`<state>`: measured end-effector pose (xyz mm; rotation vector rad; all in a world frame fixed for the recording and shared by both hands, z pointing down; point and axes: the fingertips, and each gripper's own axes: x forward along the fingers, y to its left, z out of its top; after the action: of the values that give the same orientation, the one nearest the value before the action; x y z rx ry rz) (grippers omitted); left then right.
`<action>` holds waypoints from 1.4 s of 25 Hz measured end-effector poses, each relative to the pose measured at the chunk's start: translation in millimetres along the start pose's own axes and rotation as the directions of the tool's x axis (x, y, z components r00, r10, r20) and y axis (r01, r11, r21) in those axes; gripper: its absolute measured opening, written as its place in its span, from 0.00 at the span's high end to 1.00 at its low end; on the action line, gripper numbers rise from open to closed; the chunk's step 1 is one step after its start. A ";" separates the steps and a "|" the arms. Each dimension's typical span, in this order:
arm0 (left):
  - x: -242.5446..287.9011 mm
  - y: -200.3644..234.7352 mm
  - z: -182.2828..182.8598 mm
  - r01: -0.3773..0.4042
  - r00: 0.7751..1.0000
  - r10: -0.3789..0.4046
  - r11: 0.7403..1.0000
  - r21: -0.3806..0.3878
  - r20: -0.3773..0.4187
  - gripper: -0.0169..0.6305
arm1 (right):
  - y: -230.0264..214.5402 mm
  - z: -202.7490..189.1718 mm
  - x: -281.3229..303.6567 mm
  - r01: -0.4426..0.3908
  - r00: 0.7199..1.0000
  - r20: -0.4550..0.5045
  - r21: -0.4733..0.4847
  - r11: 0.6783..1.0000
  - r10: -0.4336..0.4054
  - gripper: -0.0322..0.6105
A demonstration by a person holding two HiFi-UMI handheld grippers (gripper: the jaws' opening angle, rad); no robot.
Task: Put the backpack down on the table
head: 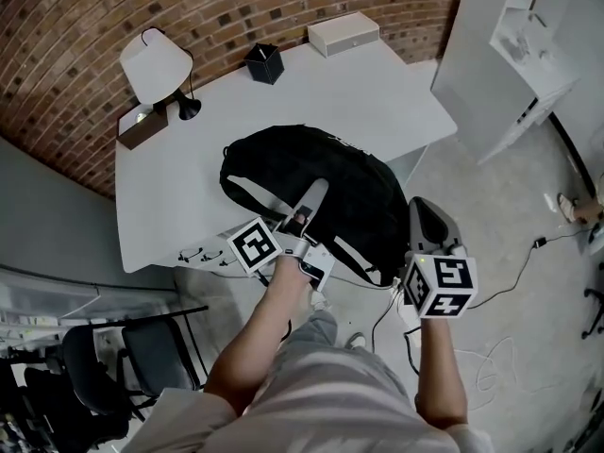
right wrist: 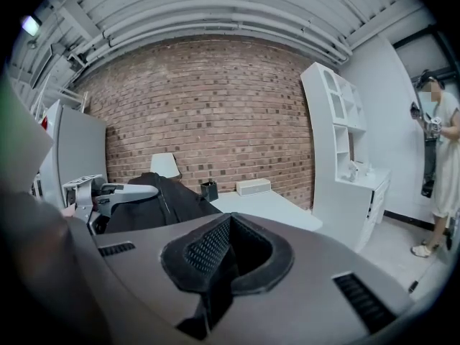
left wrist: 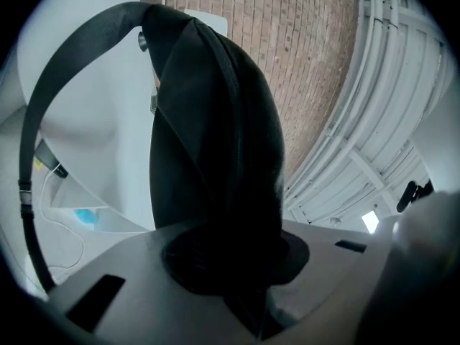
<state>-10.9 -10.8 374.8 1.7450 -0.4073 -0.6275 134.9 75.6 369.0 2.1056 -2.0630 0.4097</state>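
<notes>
The black backpack (head: 311, 182) hangs over the near right part of the white table (head: 377, 92); I cannot tell whether it touches the tabletop. My left gripper (head: 311, 198) is shut on the backpack's top fabric. In the left gripper view that dark fabric (left wrist: 215, 135) fills the space between the jaws (left wrist: 237, 264), and a strap (left wrist: 43, 121) loops off to the left. My right gripper (head: 427, 213) is just right of the bag, apart from it. Its black pads (right wrist: 226, 264) meet with nothing between them. The right gripper view also shows the backpack (right wrist: 158, 200) and the left gripper (right wrist: 115, 191).
On the table's far side stand a white lamp (head: 156, 64), a wooden box (head: 143, 125), a black pen holder (head: 265, 63) and a white box (head: 343, 33). A white shelf unit (head: 528, 45) is at the right, a dark chair (head: 142, 352) lower left. Cables (head: 491, 366) lie on the floor. A person (right wrist: 442, 149) stands at the far right.
</notes>
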 end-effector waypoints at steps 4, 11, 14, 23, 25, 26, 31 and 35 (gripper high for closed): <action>10.4 2.2 25.7 0.022 1.000 -0.022 1.000 -0.006 -0.018 0.86 | 12.2 9.3 22.8 0.019 1.000 -0.004 -0.009 1.000 -0.019 0.95; 24.5 3.9 61.7 0.057 0.997 -0.058 0.998 -0.020 -0.055 0.86 | 27.4 28.4 47.5 0.066 0.998 0.016 -0.012 0.998 -0.066 0.95; 28.3 3.8 70.6 0.071 0.996 -0.073 0.997 -0.029 -0.060 0.86 | 31.7 29.5 52.6 0.079 0.997 0.017 -0.011 0.997 -0.079 0.95; 39.6 8.8 85.7 0.075 0.995 -0.076 0.997 -0.024 -0.069 0.86 | 33.8 36.9 69.0 0.087 0.996 0.030 -0.018 0.996 -0.087 0.95; 44.2 10.7 89.3 0.074 0.995 -0.076 0.997 -0.023 -0.067 0.86 | 33.0 39.6 74.8 0.084 0.996 0.036 -0.019 0.996 -0.084 0.95; 47.2 11.8 91.2 0.074 0.995 -0.075 0.997 -0.023 -0.067 0.86 | 31.7 41.1 78.2 0.083 0.996 0.039 -0.019 0.996 -0.083 0.95; 65.1 19.7 99.6 0.075 0.995 -0.076 0.997 -0.019 -0.068 0.86 | 22.1 47.6 98.1 0.079 0.996 0.053 -0.014 0.997 -0.078 0.95; 87.2 31.4 107.5 0.067 0.996 -0.068 0.998 -0.019 -0.066 0.86 | 7.9 52.9 122.1 0.071 0.996 0.060 -0.019 0.997 -0.069 0.95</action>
<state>-5.0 -152.5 368.6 1.7645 -0.2973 -0.6175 132.2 -57.0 355.8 2.1964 -2.0086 0.3177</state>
